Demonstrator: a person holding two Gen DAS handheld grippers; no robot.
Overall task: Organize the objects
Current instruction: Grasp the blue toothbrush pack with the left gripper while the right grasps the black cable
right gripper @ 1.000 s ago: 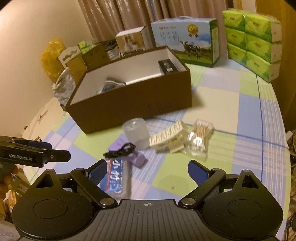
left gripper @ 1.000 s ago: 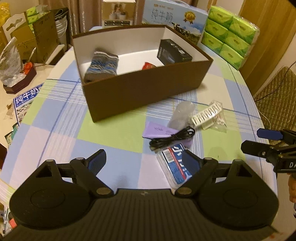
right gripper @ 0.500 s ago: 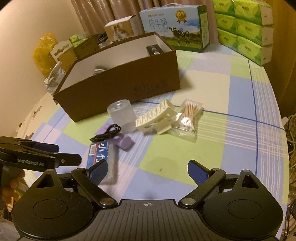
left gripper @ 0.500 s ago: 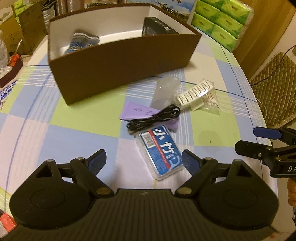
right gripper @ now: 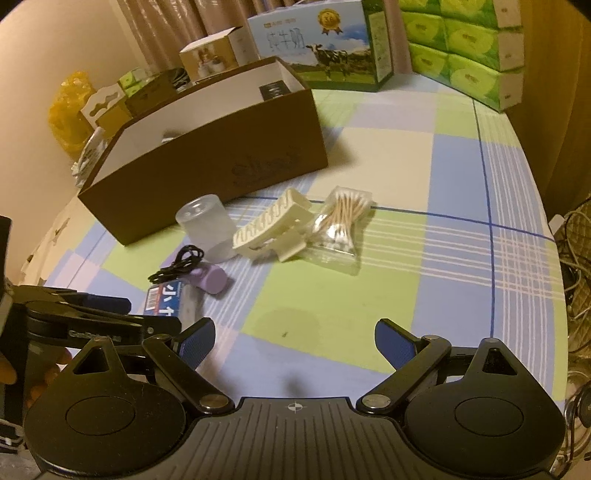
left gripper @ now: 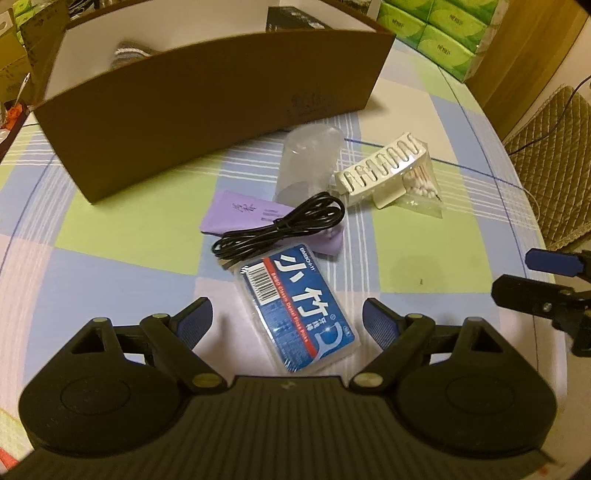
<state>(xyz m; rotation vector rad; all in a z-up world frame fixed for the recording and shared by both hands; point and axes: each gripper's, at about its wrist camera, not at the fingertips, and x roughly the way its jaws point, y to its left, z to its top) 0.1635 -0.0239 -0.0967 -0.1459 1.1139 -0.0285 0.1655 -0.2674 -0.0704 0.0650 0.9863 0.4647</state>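
My left gripper (left gripper: 287, 320) is open, its fingers either side of the blue floss-pick box (left gripper: 298, 308) lying on the checked tablecloth; I cannot tell if they touch it. Beyond it lie a coiled black cable (left gripper: 280, 229), a purple packet (left gripper: 251, 214), a frosted plastic cup (left gripper: 308, 164), a white hair claw (left gripper: 384, 173) and a bag of cotton swabs (left gripper: 421, 186). The brown cardboard box (left gripper: 207, 107) stands behind them. My right gripper (right gripper: 294, 341) is open and empty over bare cloth, and it shows at the right edge of the left wrist view (left gripper: 532, 280). The same items show in the right wrist view: floss-pick box (right gripper: 170, 301), cup (right gripper: 207, 227), hair claw (right gripper: 273, 229), swabs (right gripper: 341, 219).
The brown box (right gripper: 221, 162) holds a folded sock (left gripper: 129, 55) and a black case (left gripper: 295, 22). A milk carton box (right gripper: 317, 40) and green tissue packs (right gripper: 465, 48) stand at the table's far side. A quilted chair (left gripper: 550, 166) is off the right edge.
My left gripper has moved forward and down, so the floss-pick box now lies between its fingers. My right gripper has moved forward a little.
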